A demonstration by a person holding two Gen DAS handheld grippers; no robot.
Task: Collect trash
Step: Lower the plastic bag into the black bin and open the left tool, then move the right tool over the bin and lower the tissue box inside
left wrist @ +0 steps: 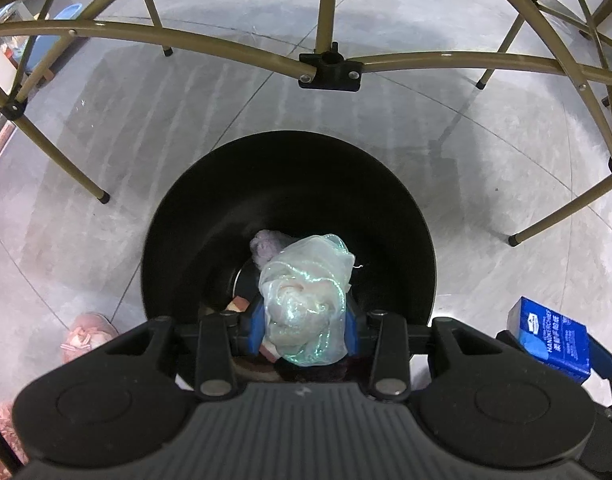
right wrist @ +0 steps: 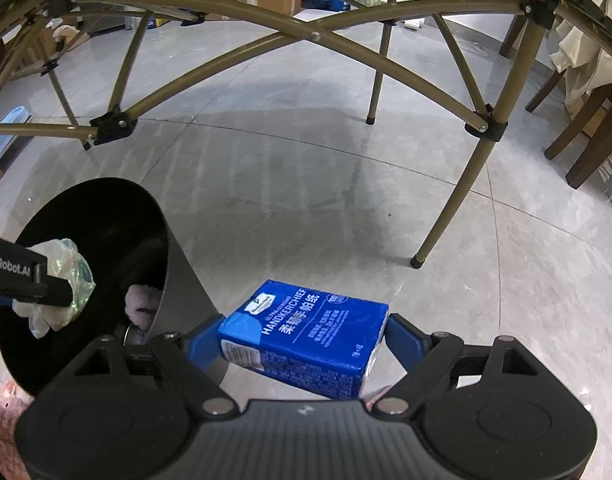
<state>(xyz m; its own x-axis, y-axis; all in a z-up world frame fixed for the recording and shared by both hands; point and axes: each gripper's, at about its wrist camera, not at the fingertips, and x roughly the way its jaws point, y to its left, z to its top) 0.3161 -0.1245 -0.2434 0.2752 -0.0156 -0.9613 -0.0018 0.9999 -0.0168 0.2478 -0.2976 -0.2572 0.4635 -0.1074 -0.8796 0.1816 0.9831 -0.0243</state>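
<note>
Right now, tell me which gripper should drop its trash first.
Left. The left gripper holds the crumpled plastic wrap directly over the black bin. The right gripper, clamping the blue tissue pack, sits beside the bin over floor.

The wad of shiny plastic (left wrist: 306, 300) covers most of the bin's (left wrist: 194, 216) contents, leaving a purple lump (left wrist: 266, 245) too dim to identify. The small print on the blue tissue pack (right wrist: 302, 340) is unreadable. The left hand-held gripper (right wrist: 56, 286) is cut off by the frame edge in the right wrist view.
</note>
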